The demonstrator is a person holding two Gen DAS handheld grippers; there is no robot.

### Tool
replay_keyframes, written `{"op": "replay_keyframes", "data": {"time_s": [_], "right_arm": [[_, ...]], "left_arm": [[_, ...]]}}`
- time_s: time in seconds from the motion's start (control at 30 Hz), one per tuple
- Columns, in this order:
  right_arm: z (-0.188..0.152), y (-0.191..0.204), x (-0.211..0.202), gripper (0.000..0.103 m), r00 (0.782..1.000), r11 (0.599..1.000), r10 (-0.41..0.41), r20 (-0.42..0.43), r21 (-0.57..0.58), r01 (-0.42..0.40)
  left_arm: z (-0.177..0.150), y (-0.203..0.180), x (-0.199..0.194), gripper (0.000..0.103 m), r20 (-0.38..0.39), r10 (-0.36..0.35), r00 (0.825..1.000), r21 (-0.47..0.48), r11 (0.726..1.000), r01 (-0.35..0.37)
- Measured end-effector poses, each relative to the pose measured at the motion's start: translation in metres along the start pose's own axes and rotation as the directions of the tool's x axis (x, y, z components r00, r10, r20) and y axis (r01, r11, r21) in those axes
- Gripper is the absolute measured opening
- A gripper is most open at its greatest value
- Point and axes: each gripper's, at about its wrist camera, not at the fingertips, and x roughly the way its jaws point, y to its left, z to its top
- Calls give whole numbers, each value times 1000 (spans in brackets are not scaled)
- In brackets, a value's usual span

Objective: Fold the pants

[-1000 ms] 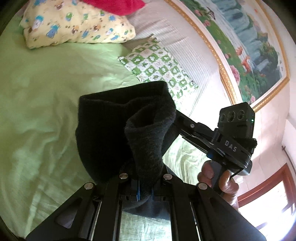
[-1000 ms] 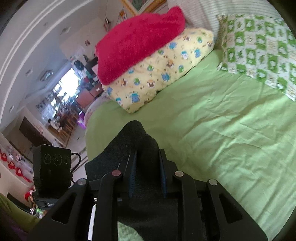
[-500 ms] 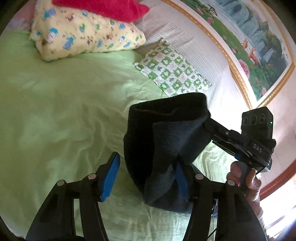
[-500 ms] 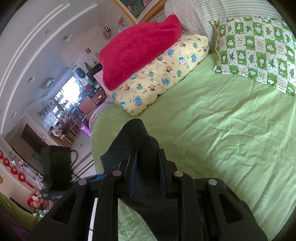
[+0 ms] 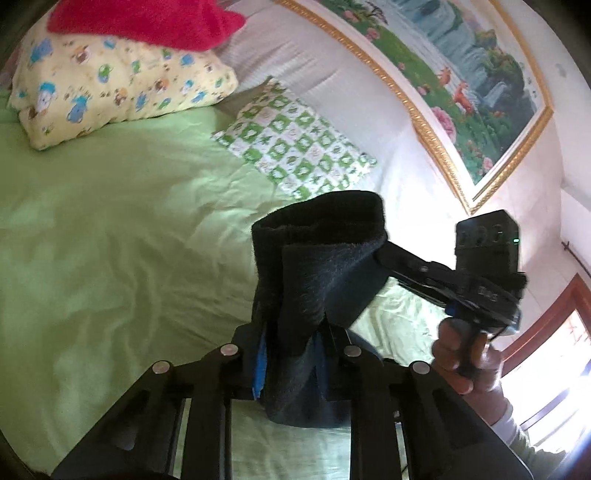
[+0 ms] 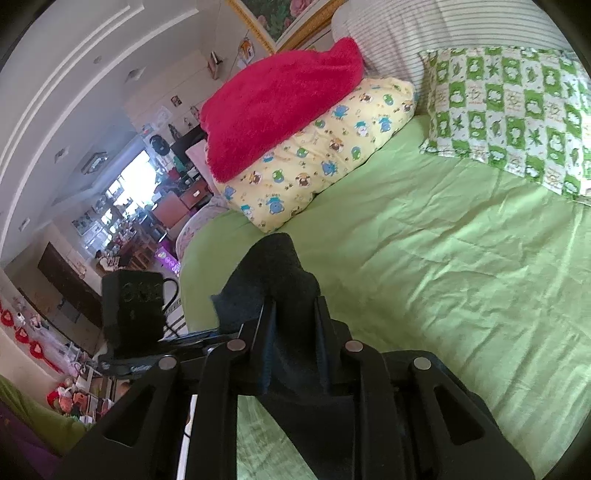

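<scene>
The black fleece pants hang bunched above the green bed sheet, held between both grippers. My left gripper has its jaws closing, and its blue pads press a thick fold of the cloth. In the right wrist view my right gripper is shut on another part of the pants, its jaws still tightening. A hand holds the right gripper's handle at the right of the left wrist view. Its fingertips are buried in the cloth. The left gripper's camera block shows at the left of the right wrist view.
A yellow cartoon pillow with a red fluffy blanket on it lies at the head of the bed. A green-checked pillow lies beside it. A gold-framed painting hangs above. The bed's left edge drops to a cluttered room.
The left gripper, first shut on the pants, opened wide half a second ago and has closed again on a fold of them. The right gripper kept its grip throughout.
</scene>
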Motion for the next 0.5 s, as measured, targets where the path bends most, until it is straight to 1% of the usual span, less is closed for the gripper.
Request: {"op": "replay_keyframes", "data": {"time_s": [0.17, 0.33, 0.5], "right_arm": [[-5, -6, -28, 18, 998, 1000, -8, 56, 25, 7], [-17, -16, -66, 16, 992, 998, -23, 122, 68, 15], [-34, -32, -100, 16, 983, 992, -42, 177, 122, 20]], "left_arm": [[-6, -42, -1, 18, -1, -30, 1000, 46, 998, 30], [-12, -83, 7, 18, -23, -56, 998, 111, 992, 58], [-21, -114, 21, 18, -60, -86, 995, 145, 985, 94]]}}
